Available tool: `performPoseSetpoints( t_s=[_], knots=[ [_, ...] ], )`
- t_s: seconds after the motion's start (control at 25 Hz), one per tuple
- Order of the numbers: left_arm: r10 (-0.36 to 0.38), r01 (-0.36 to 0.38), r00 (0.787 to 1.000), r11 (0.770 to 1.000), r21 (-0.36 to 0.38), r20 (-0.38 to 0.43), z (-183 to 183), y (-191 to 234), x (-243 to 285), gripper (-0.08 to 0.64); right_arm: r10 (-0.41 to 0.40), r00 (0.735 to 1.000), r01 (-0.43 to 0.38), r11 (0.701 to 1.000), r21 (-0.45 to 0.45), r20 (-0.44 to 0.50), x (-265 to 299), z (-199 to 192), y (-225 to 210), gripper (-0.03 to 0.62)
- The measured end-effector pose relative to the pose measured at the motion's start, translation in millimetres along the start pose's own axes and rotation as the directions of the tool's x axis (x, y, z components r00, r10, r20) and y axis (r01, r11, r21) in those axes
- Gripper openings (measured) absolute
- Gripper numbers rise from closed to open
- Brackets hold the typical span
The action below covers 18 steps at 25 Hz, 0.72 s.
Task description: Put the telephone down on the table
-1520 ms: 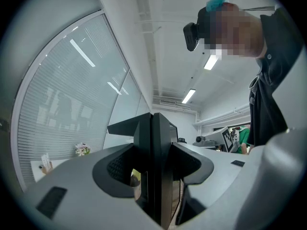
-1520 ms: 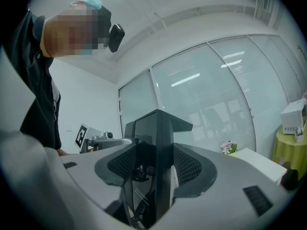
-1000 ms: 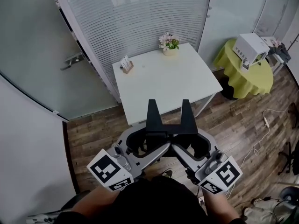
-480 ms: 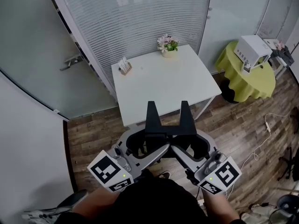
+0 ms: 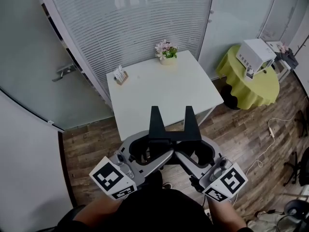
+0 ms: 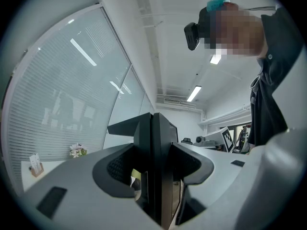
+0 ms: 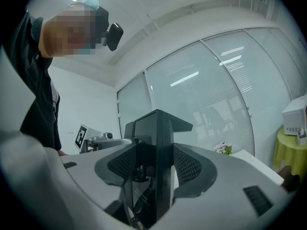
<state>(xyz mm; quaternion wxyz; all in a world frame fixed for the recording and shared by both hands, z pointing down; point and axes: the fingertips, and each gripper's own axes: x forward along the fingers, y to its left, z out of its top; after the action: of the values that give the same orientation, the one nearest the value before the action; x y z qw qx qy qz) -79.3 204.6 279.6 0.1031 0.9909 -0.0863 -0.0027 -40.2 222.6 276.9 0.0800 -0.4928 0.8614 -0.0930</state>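
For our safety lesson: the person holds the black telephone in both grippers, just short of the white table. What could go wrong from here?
1. The telephone is clamped between the left gripper and the right gripper. If one releases first, it could tip and drop onto the wooden floor.
2. The table carries a flower pot and a card holder near its far edge. Reaching too far could knock them over.

The white table (image 5: 159, 93) is looked down on steeply from overhead by the head view. Each gripper view is set low and aimed along its own jaws, close against the telephone (image 5: 169, 133) (angled toward one another). The flowers (image 5: 165, 50) are shared by all three views.
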Motion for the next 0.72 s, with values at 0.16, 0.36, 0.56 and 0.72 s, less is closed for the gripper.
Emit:
performPoseSetpoints(
  t_s=[0.16, 0.36, 0.56, 0.72],
  knots=[
    [-0.027, 0.027, 1.0, 1.0, -0.007, 0.016, 8, 26, 13, 0.245, -0.028, 1.0, 0.028, 0.999, -0.017, -0.006, 20, 7, -19, 0.256],
    [-0.047, 0.048, 0.999, 0.999, -0.019, 0.022, 15, 66, 21, 0.245, -0.052, 0.999, 0.052, 0.998, -0.017, -0.013, 56, 9, -40, 0.256],
    [-0.064, 0.065, 0.998, 0.998, -0.027, 0.022, 23, 104, 28, 0.245, -0.07, 0.997, 0.07, 0.997, -0.014, -0.027, 89, 12, -59, 0.256],
    [-0.078, 0.079, 0.997, 0.996, -0.033, 0.03, 29, 132, 29, 0.245, -0.083, 0.996, 0.082, 0.996, -0.018, -0.033, 115, 14, -70, 0.256]
  ],
)
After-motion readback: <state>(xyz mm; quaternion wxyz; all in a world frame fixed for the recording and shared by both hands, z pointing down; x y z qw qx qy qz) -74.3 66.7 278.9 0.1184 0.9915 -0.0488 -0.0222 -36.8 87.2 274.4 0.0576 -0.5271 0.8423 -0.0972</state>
